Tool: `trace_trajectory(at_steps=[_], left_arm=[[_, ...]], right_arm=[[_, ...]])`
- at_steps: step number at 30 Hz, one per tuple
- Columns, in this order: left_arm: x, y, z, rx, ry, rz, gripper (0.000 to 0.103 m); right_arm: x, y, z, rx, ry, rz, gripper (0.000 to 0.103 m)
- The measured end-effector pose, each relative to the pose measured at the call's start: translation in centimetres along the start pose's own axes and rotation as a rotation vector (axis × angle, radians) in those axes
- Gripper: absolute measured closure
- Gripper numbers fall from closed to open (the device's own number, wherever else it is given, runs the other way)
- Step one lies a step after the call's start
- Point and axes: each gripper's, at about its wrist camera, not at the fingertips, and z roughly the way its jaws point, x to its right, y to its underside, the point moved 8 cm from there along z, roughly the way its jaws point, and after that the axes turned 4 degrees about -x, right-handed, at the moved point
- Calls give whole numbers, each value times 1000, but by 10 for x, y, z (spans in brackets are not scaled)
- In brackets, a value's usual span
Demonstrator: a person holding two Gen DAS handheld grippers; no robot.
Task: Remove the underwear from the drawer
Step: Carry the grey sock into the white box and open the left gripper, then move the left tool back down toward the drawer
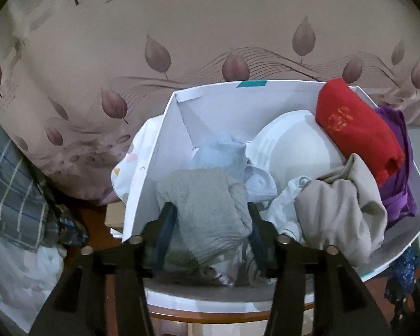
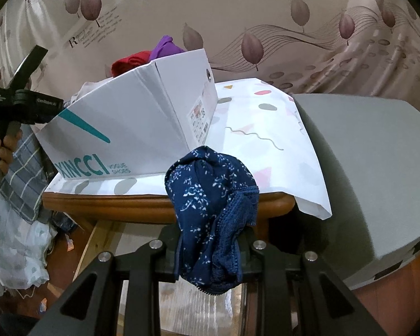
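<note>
Closest to me, the right gripper [image 2: 210, 247] is clamped on a bunched pair of navy floral underwear [image 2: 210, 207], held out in front of the table edge, clear of the box; its fingers are mostly buried under the cloth, so only the black frame shows.

Behind everything hangs a beige leaf-print curtain [image 1: 182, 28], its printed lettering too blurred to read. Below it, a wooden table [image 2: 159, 205] carries a white patterned cloth [image 2: 266, 128], which drapes over the corner and hides most of the top. A grey slab [image 2: 364, 168] to the right is cut off by the frame; I cannot tell what it is.

On the cloth sits the white shoe box [image 1: 154, 168] serving as the drawer, heaped with garments: a white padded bra [image 1: 294, 151], a red piece [image 1: 355, 128], a purple one [image 1: 397, 168] half hidden behind it, a beige one [image 1: 344, 204], a light blue one [image 1: 221, 154].

Left gripper [image 1: 210, 221] reaches down into the box with its jaws partly apart, straddling a grey-green folded piece [image 1: 207, 212]; the fingers [image 1: 165, 224] lie along its sides, though whether they press on it is hard to judge. Someone's hand [image 2: 5, 142] holds that tool at the far left, mostly cropped.
</note>
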Motion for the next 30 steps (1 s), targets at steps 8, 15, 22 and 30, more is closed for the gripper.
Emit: trace_trajectory(at_steps=[8,15,22,30], left_arm=[[4,0,-37,99,-40,52,39],[-4,15,-87,230,-90,38,25],[-14,68,-112,304,-165,13,14],[-25,142,-71,209,-128,-126,9]], right_arm=[[-3,1,2,-3,6,-18,76],[-5,3,3,-7,9,-29,76],[-8,6,6,-17,19,-50,77],[-12,18,11,-51,3,-56,76]])
